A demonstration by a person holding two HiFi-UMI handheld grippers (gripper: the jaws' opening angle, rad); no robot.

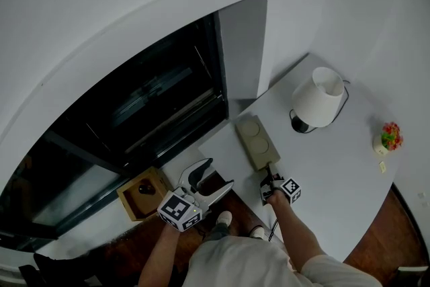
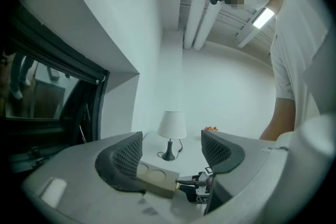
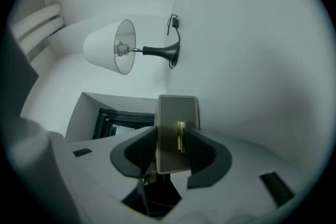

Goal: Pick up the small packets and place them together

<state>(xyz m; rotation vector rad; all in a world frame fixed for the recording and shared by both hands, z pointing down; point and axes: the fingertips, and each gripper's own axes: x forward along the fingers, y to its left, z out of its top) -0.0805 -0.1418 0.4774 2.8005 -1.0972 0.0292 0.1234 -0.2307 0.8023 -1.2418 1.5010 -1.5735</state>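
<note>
Right gripper (image 1: 270,177) clamps the near short end of the tan packet (image 1: 257,142), which lies flat on the white table (image 1: 336,178), long axis running straight away. Left gripper (image 1: 216,176) is wide and empty, off the table edge.

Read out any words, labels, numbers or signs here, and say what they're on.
No readable text anywhere.
Marker cubes on the left gripper and right gripper: square black-and-white patterns, no letters.
Beige packet: two round shapes, no print legible.
</note>
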